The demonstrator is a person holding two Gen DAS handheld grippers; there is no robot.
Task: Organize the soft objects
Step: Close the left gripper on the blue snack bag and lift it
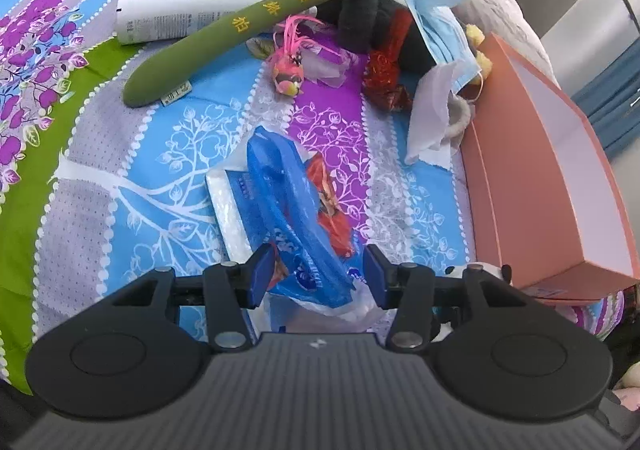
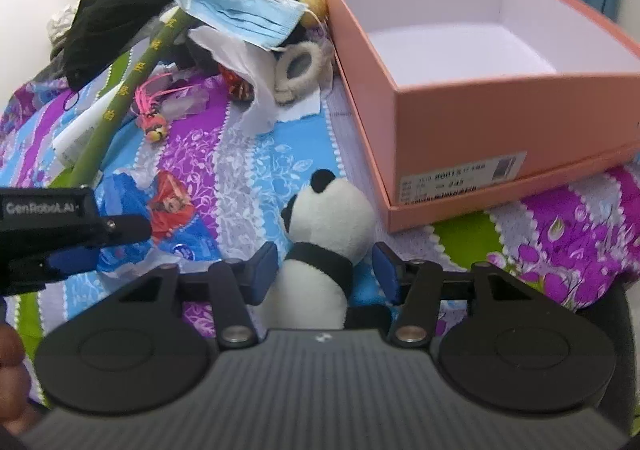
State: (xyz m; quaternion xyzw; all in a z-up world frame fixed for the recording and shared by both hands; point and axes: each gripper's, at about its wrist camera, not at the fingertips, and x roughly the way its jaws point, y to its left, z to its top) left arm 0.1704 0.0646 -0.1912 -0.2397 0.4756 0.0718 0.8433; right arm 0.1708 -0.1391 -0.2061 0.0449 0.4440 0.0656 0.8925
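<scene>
- The green soft stick (image 1: 256, 16), lying across the white bottle (image 1: 192, 12), carries a row of yellow Chinese characters along its length; the same yellow characters show on it in the right wrist view, too blurred to read.
- The white bottle has small grey print near its open end, too small to read.
- The left gripper (image 2: 76, 246), seen from the side in the right wrist view, bears the white word "GenRobot.AI" on its black body.
- The pink box (image 2: 480, 122) has a white label (image 2: 460, 180) on its near wall; "0001" and "245" can be made out, the rest is too small.
- The blue packet (image 1: 296, 222) shows small white print, unreadable.
</scene>
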